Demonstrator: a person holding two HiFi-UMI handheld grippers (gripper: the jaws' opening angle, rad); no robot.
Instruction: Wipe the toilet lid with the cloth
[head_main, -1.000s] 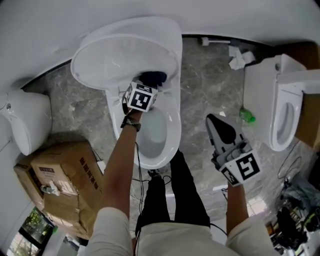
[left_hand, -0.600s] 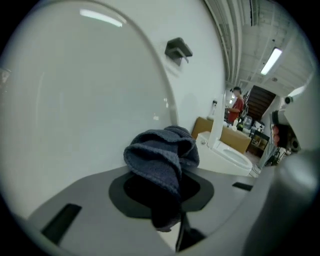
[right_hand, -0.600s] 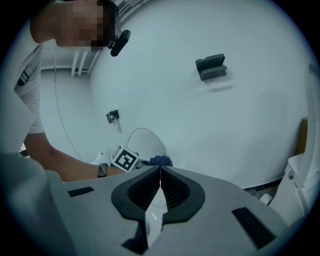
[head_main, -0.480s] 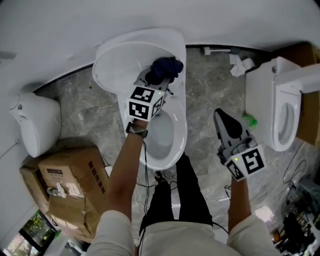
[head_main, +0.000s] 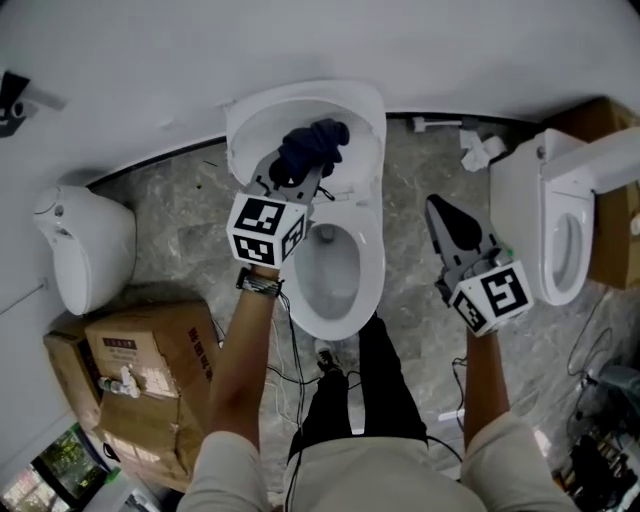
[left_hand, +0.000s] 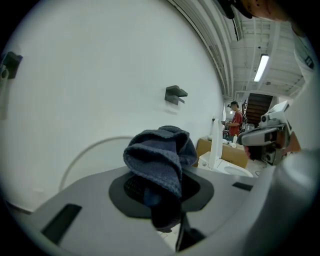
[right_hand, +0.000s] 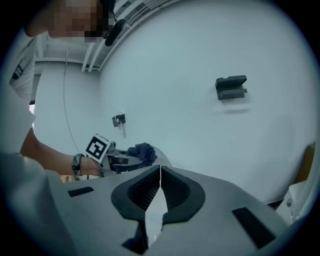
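The white toilet stands against the wall with its lid (head_main: 355, 112) raised above the open bowl (head_main: 340, 270). My left gripper (head_main: 298, 168) is shut on a bunched dark blue cloth (head_main: 310, 146), which it holds up against the upper part of the lid's inner face. In the left gripper view the cloth (left_hand: 161, 152) bulges out over the jaws, with the lid's rim (left_hand: 87, 156) curving behind it. My right gripper (head_main: 441, 210) hangs shut and empty over the floor to the right of the bowl. Its pads (right_hand: 170, 186) meet, and it points towards the wall.
A second toilet (head_main: 560, 225) stands at the right and a white fixture (head_main: 85, 245) at the left. A cardboard box (head_main: 140, 365) sits at the lower left. Crumpled paper (head_main: 478, 148) lies by the wall. Cables trail across the marble floor (head_main: 420, 330) near the person's legs.
The left gripper has risen with the cloth from near the lid's hinge to the lid's upper part. The right gripper has risen a little and stayed shut.
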